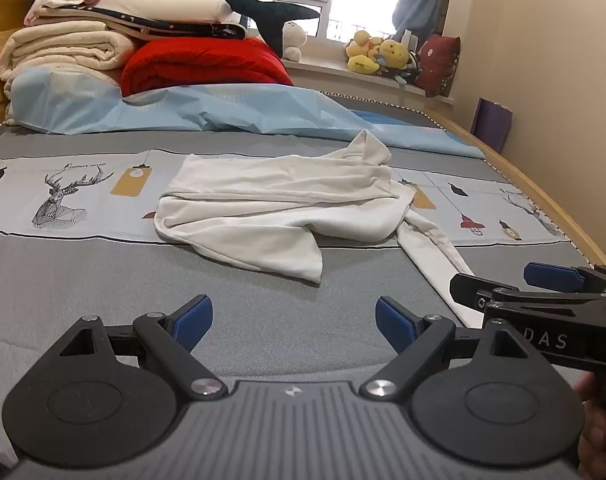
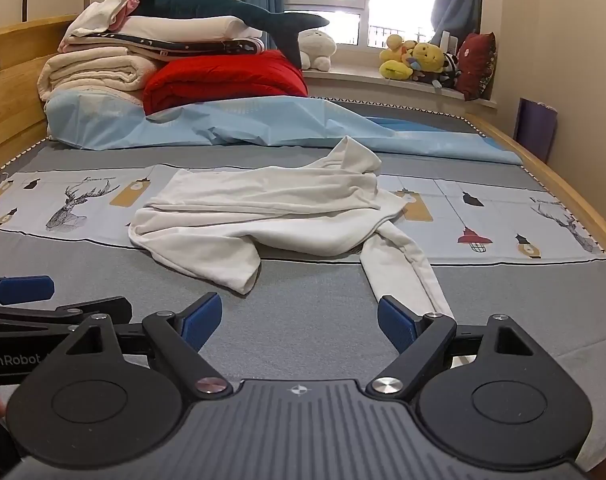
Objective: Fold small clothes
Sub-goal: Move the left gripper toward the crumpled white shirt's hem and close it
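Observation:
A crumpled white garment (image 1: pixel 279 204) (image 2: pixel 271 216) lies in the middle of the bed, one long sleeve (image 2: pixel 407 272) trailing toward the near side. My left gripper (image 1: pixel 294 320) hangs open over bare grey sheet, short of the garment's near flap. In the left wrist view my right gripper (image 1: pixel 515 280) comes in from the right, open, over the sleeve's end. In its own view the right gripper (image 2: pixel 299 320) is open with nothing between its pads; its right finger (image 2: pixel 397 322) is close to the sleeve's end. The left gripper's blue pad (image 2: pixel 21 288) shows at the left edge.
A stack of folded blankets (image 1: pixel 103 40) with a red quilt (image 2: pixel 223 80) and a plush shark (image 2: pixel 223 10) fills the head of the bed. A light blue sheet (image 1: pixel 223 112) lies behind the garment. The wooden bed frame (image 2: pixel 563 184) runs along the right.

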Demonstrator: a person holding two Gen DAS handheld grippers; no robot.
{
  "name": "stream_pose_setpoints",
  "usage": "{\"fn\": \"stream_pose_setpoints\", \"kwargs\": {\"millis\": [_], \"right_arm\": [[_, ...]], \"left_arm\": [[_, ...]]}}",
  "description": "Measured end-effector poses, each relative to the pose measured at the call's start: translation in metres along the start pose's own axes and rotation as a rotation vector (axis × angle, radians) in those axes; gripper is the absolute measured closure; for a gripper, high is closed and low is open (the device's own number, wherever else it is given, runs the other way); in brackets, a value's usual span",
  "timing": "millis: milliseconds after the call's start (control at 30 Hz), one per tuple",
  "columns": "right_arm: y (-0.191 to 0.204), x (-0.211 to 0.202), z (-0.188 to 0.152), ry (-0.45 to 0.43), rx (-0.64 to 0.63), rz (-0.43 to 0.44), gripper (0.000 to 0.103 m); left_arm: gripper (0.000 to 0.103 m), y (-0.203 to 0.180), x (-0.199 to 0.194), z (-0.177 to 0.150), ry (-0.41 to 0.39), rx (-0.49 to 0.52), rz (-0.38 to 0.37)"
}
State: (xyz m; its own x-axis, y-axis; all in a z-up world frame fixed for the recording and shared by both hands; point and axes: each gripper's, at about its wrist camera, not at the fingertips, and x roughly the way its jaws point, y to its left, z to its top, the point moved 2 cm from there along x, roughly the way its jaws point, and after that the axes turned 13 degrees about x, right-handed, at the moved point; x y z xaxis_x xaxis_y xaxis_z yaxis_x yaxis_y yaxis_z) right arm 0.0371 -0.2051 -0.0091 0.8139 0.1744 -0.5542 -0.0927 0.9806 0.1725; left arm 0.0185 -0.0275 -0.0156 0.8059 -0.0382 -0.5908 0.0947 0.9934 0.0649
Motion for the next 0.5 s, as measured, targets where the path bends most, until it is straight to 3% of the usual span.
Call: {"fn": "stream_pose_setpoints", "kwargs": {"millis": [267, 333, 400, 467, 500], "right_arm": [[-0.004, 0.001, 0.002, -0.008, 0.018, -0.007, 0.023], [-0.013, 0.000, 0.007, -0.018, 0.051, -0.006, 0.026], [-0.022, 0.000, 0.017, -0.036, 0.095, 0.003, 0.027], [-0.034, 0.001, 0.028, -0.071, 0.131, 0.018, 0.032], [-0.040, 0.002, 0.035, -0.101, 0.145, 0.024, 0.037]], "left_arm": [[0.011, 0.001, -0.003, -0.001, -0.017, 0.012, 0.006], [0.016, 0.003, -0.005, 0.000, -0.034, 0.015, 0.013], [0.026, 0.006, -0.005, 0.002, -0.043, 0.020, 0.019], [0.050, 0.011, -0.002, 0.005, -0.022, 0.028, 0.006], [0.055, 0.012, 0.002, 0.008, -0.006, 0.031, -0.015]]}}
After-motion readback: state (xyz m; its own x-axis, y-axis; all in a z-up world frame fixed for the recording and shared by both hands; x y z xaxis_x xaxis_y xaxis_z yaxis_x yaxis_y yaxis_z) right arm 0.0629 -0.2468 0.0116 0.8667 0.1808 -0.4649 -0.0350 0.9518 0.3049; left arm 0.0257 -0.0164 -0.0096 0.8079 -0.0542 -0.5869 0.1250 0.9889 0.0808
